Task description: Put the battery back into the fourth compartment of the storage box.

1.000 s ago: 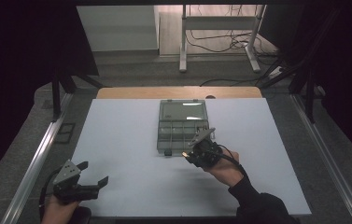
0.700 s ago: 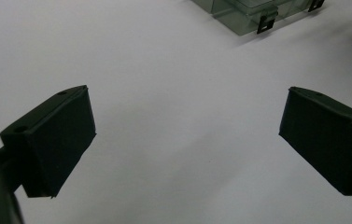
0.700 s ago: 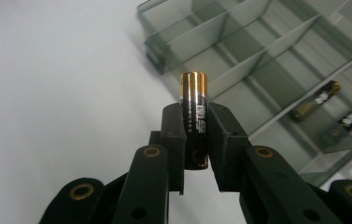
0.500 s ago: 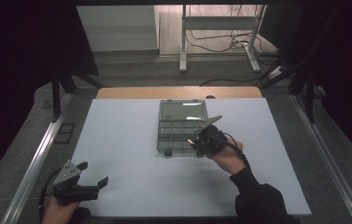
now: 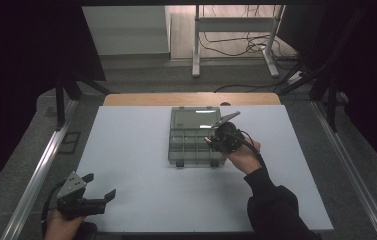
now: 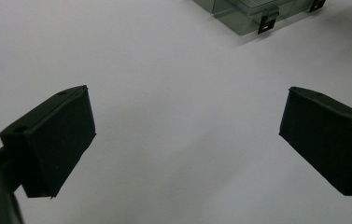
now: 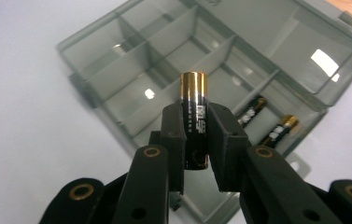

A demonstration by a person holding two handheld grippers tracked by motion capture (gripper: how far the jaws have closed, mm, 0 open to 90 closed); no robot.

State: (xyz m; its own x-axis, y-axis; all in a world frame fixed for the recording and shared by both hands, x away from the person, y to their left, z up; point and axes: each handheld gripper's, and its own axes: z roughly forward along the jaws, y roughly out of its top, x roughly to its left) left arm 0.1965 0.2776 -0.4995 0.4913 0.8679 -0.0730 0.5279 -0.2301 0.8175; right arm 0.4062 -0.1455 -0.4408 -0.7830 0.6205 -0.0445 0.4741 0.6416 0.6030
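1. A battery (image 7: 193,122) is clamped upright between the jaws of the right gripper (image 7: 196,140), above the open organiser box (image 5: 194,134) on the counter (image 5: 136,150).
2. Two more batteries (image 7: 264,122) are seen lying in one compartment.
3. The left gripper (image 5: 96,192) is held with jaws spread wide and empty at the counter's near left corner.

A compartment box (image 5: 194,135) lies centre frame on the table (image 5: 126,150) in the high view. Two batteries (image 7: 262,121) lie in its lower-right compartments in the right gripper view.
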